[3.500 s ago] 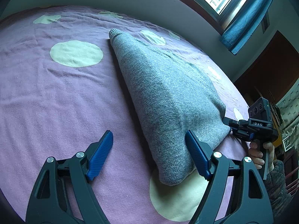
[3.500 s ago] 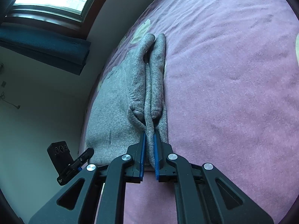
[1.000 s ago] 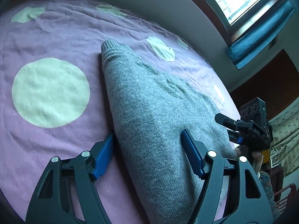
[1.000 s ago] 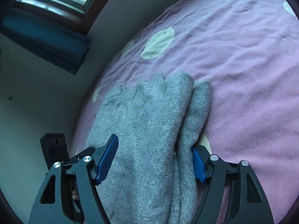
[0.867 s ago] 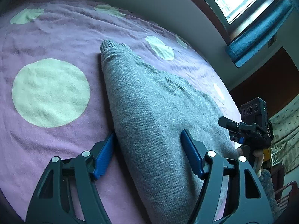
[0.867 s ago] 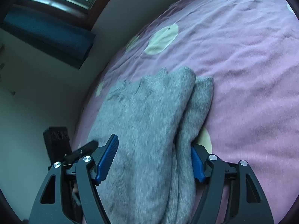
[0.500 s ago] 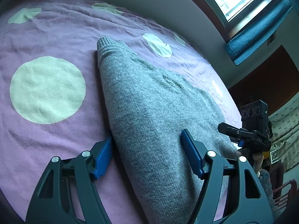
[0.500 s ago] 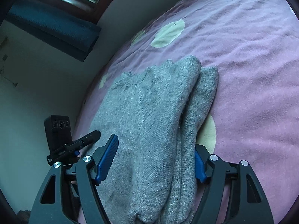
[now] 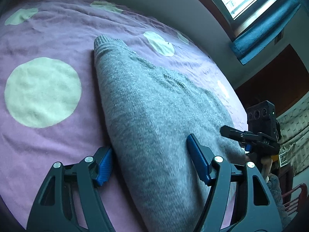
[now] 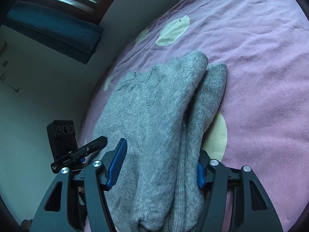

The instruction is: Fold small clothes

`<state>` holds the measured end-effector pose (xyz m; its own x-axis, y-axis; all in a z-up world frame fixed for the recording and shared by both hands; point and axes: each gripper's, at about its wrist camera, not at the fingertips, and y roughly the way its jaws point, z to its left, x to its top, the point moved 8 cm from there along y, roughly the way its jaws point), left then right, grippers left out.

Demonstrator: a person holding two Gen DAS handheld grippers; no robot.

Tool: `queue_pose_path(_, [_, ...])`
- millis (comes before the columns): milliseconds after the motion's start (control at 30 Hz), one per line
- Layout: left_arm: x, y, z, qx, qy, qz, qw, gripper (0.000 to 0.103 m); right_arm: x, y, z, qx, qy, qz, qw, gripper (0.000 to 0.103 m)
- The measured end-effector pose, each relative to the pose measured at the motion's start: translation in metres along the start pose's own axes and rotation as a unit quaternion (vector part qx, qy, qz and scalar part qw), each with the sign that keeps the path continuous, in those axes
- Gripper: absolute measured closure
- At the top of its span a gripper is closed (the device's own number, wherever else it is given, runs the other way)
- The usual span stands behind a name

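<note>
Grey sweater (image 9: 154,116): folded narrow, lying on pink bedspread (image 9: 48,145).
Right gripper (image 10: 156,166): just been narrowing, bundle between jaws, clamp unclear.
Left gripper (image 9: 150,164): wide, straddling near edge, unclamped.
Advice: pinch all layers together, lift evenly.

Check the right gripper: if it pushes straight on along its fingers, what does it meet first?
The grey sweater. The right gripper already straddles the folded bundle, its jaws having just been closing around it, so going on would likely only drive deeper into the knit. Beyond lies the purple bedspread.
</note>
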<state>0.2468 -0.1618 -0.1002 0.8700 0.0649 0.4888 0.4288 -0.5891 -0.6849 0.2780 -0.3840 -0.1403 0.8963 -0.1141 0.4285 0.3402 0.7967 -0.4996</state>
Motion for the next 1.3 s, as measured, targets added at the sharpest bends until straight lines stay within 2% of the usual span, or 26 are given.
queue_pose_path(100, [0.0, -0.001, -0.001, 0.006, 0.004, 0.0, 1.0, 0.038, 0.004, 0.001, -0.005, 0.001, 0.019, -0.006, 1.0, 0.059])
queue_pose_path(333, [-0.003, -0.002, 0.003, 0.001, 0.006, 0.005, 1.0, 0.039, -0.001, 0.0, -0.009, 0.006, 0.023, 0.003, 1.0, 0.065])
queue_pose_path(367, [-0.002, -0.001, 0.002, 0.005, 0.008, 0.002, 1.0, 0.04, 0.0, 0.001, -0.009, 0.004, 0.026, 0.0, 1.0, 0.068])
queue_pose_path(467, [-0.003, -0.001, -0.002, 0.001, 0.013, -0.004, 0.9999, 0.055, -0.001, 0.001, -0.01, 0.0, 0.025, -0.005, 1.0, 0.075])
queue_pose_path(600, [-0.001, -0.006, -0.004, 0.003, 0.019, -0.014, 0.9997, 0.066, -0.003, -0.001, -0.007, -0.004, 0.023, -0.014, 1.0, 0.077])
queue_pose_path(800, [0.002, -0.008, -0.012, 0.028, 0.036, -0.027, 0.9986, 0.074, -0.005, -0.007, 0.006, -0.011, 0.005, -0.034, 0.999, 0.079])
queue_pose_path(1067, [0.009, -0.03, -0.017, 0.039, 0.042, -0.048, 0.9972, 0.077, -0.003, -0.011, 0.037, 0.0, -0.018, -0.051, 0.999, 0.08])
queue_pose_path(1300, [0.017, -0.073, 0.009, 0.059, 0.032, -0.078, 0.9947, 0.078, 0.0, 0.019, 0.071, 0.036, -0.028, -0.038, 0.998, 0.081])
